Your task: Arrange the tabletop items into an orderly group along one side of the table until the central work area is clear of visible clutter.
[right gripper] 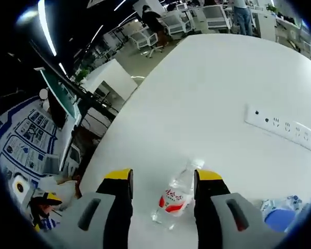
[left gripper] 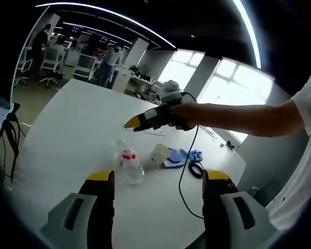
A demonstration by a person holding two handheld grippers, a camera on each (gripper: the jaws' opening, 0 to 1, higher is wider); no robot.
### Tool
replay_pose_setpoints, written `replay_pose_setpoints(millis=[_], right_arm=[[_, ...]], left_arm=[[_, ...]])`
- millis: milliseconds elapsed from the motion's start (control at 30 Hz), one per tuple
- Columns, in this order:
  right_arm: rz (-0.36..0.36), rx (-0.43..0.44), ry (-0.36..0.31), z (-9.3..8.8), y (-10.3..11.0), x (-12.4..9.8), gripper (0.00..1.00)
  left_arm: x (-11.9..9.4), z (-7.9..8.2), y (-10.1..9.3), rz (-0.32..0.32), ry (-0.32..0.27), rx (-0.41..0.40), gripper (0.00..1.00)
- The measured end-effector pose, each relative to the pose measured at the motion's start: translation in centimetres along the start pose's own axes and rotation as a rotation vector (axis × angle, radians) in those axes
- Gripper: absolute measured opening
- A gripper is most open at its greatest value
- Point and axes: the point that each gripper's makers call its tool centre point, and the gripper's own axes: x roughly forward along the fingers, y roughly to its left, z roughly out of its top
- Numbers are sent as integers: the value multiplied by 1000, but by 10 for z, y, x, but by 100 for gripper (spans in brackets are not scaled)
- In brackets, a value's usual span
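1. Left gripper (left gripper: 158, 189): jaws released and spread wide, yellow-tipped, rising from the lower edge of the left gripper view above the white table (left gripper: 78, 135); nothing lies between them.
2. Water bottle (left gripper: 129, 163): clear plastic with a red label, lying on its side on the table just beyond the left jaw of this gripper, apart from it.
3. To the right of the bottle: a small white cup-like item (left gripper: 159, 154), then blue cloth-like items (left gripper: 179, 156), and a coiled black cable (left gripper: 197, 169) near the table edge.
4. Right gripper (left gripper: 136, 123), seen in the left gripper view: held in a person's hand (left gripper: 184, 115) above the table, yellow tips pointing left over the bottle.
5. Right gripper (right gripper: 163, 182), own view: jaws released, straddling the water bottle (right gripper: 177, 197), which lies between them without visible contact.
6. Power strip (right gripper: 282, 127): white, flat on the table, to the right, well beyond the bottle.
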Motion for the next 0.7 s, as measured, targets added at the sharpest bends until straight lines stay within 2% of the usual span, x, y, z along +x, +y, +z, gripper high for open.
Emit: replay_pose_setpoints(millis=[200,333,700], right_arm=[[-72,84,50,1,-26,20,47],[-106,94,81,1,-38,30,48],[-145,155,159,-14,-50,54,46]], left_arm=[[-4,0,9,2,-17,-17,70],[-8,-1,18,14,-31,-33,70],[-8,-12,26,20,-43,-64,69]])
